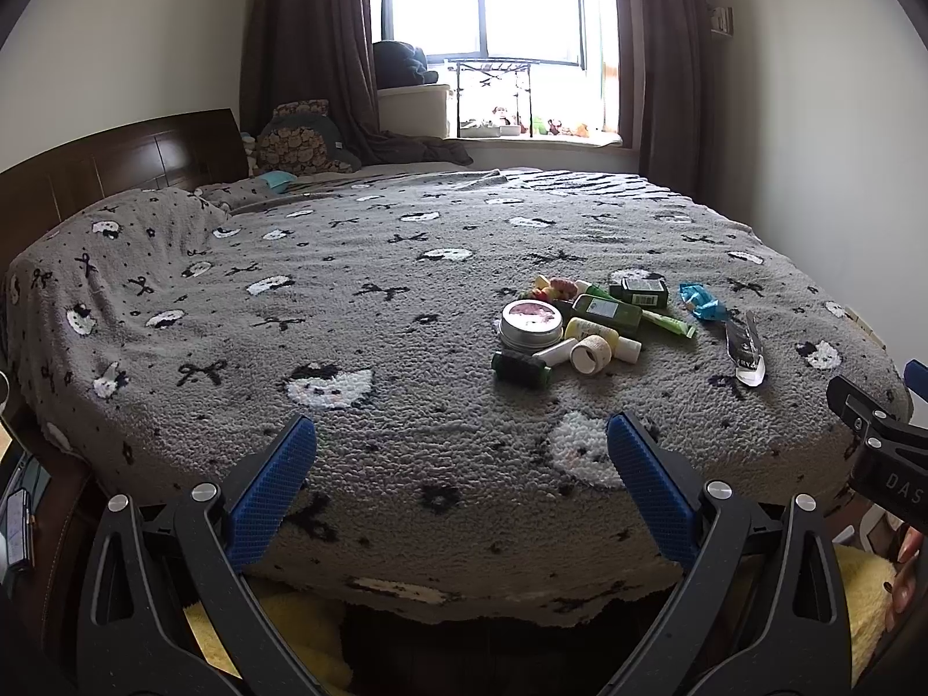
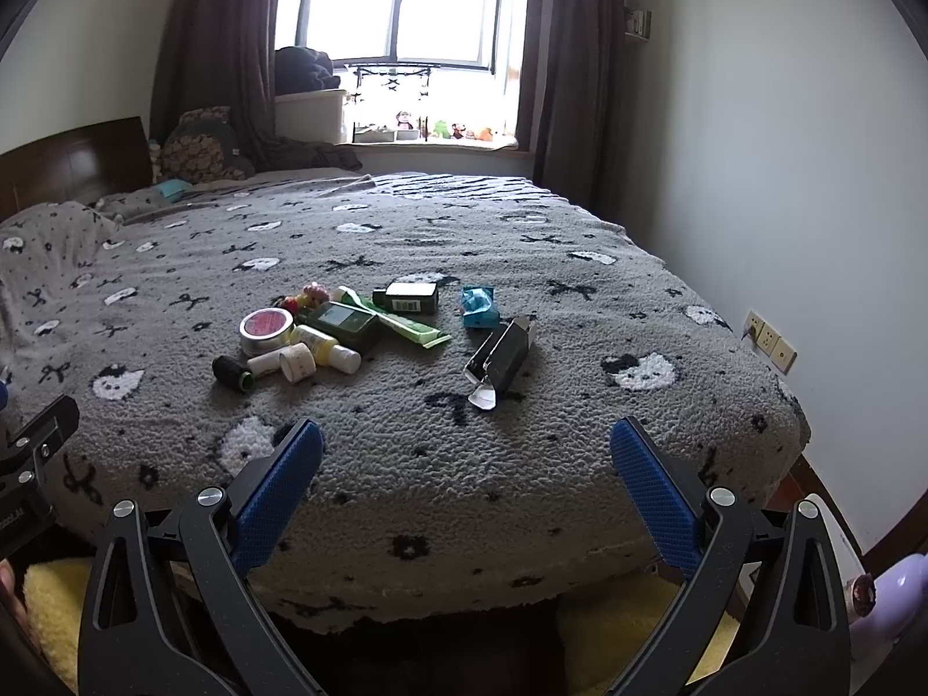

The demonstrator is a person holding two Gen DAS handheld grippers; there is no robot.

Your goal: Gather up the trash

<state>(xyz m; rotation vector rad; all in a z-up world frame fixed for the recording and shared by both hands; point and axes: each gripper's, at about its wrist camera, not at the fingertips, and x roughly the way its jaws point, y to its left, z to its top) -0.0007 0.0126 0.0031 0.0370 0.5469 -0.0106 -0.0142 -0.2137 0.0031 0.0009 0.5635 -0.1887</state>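
A crumpled blue wrapper point(image 1: 702, 300) point(image 2: 479, 306) and an opened black carton point(image 1: 745, 348) point(image 2: 499, 356) lie on the grey patterned bedspread point(image 1: 406, 290) point(image 2: 580, 319). To their left sits a cluster of toiletries: a round tin point(image 1: 531, 322) point(image 2: 267, 329), green bottles point(image 1: 606, 312) point(image 2: 345, 322), a green tube point(image 2: 406, 325), a roll of tape point(image 1: 591, 352) point(image 2: 297, 362). My left gripper point(image 1: 461, 435) is open at the bed's near edge, well short of the items. My right gripper point(image 2: 467, 441) is open too, just short of the carton. Both are empty.
A wooden headboard point(image 1: 116, 162) and pillows lie at the left. Curtains and a window sill point(image 2: 435, 142) with small toys stand at the far end. A wall with sockets point(image 2: 768, 342) runs along the right. Yellow fluffy fabric point(image 2: 52, 597) shows below the bed edge.
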